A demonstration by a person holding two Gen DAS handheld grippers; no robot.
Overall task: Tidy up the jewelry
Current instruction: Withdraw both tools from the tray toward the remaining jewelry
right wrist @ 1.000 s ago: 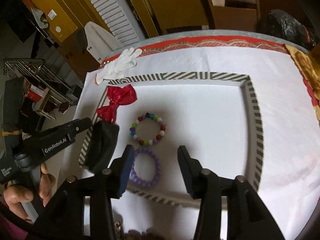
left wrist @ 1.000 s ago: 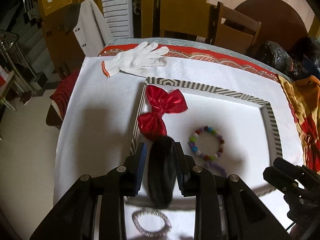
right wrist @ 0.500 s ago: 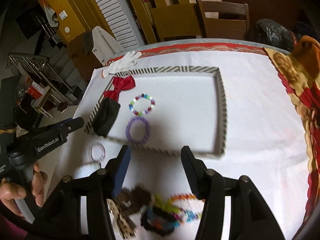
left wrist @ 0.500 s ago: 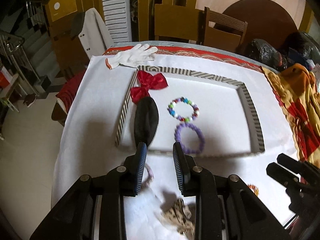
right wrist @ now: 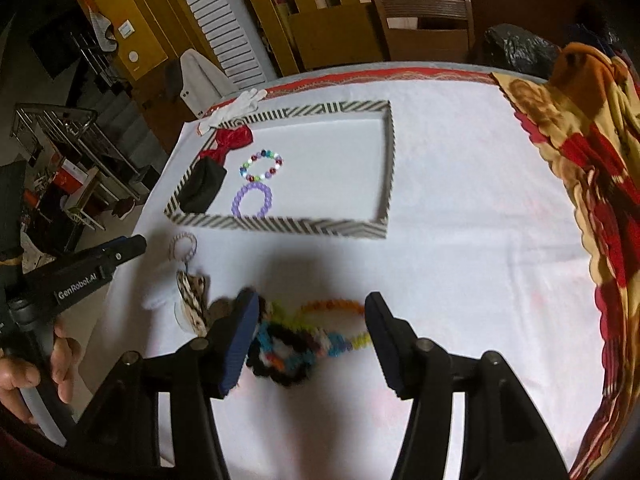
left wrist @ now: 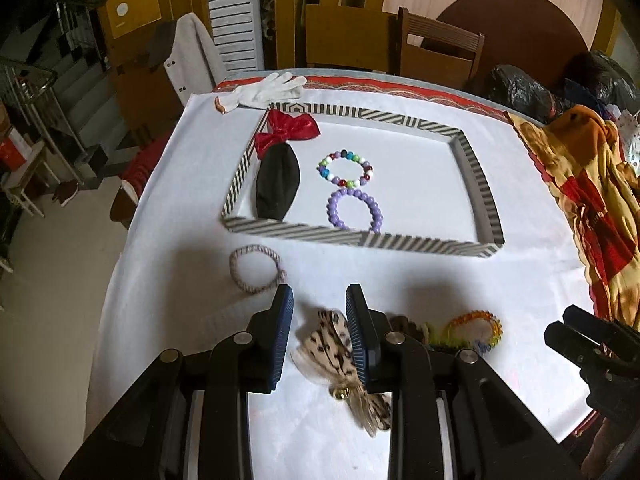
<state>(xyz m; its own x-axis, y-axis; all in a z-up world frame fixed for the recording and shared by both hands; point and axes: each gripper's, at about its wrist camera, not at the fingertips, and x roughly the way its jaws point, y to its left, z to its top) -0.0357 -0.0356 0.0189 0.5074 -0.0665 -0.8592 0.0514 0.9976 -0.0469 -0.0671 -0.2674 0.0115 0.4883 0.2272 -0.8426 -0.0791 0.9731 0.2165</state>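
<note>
Writing: "GenRobot.AI", white on my left gripper (right wrist: 120,254). Striped tray (left wrist: 476,168) on white cloth held red bow (left wrist: 290,132), black pouch (left wrist: 278,184), multicoloured bead bracelet (left wrist: 346,168) and lilac bead bracelet (left wrist: 354,210), the two touching. Outside, near me: woven bangle (left wrist: 256,268), leopard-print bow (left wrist: 340,354). Left gripper (left wrist: 318,324) stood open over that bow; right gripper (right wrist: 308,332) gaped wide above a tangled colourful pile (right wrist: 296,344).

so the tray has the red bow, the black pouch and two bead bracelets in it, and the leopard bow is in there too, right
Not quite. The leopard bow is not in the tray; it lies on the white cloth in front of it, between the open left gripper's fingers, as the left wrist view shows. The red bow, black pouch and two bead bracelets are in the tray.
</note>
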